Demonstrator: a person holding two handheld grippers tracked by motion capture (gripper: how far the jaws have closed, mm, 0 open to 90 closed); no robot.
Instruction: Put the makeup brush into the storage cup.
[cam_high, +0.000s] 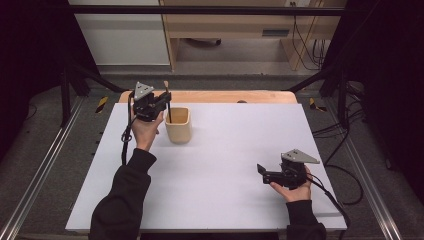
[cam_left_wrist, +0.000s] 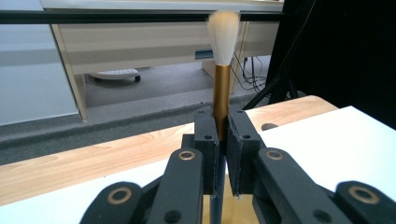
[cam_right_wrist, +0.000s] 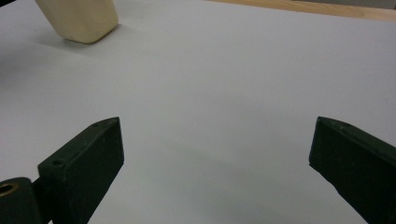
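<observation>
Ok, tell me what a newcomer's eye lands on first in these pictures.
First the brush: its pale bristle tuft points up, and the left gripper is shut on its golden handle, right over the cream cup at the far left of the white table. The brush's dark lower end reaches down into the cup. Next, the right gripper at the near right, jaws wide open above bare table, holding nothing.

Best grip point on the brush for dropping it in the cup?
Grip the brush on its gold handle below the bristles, from the side, as the left gripper does now: it stands upright, bristles up, so its lower end drops straight into the cup.
</observation>
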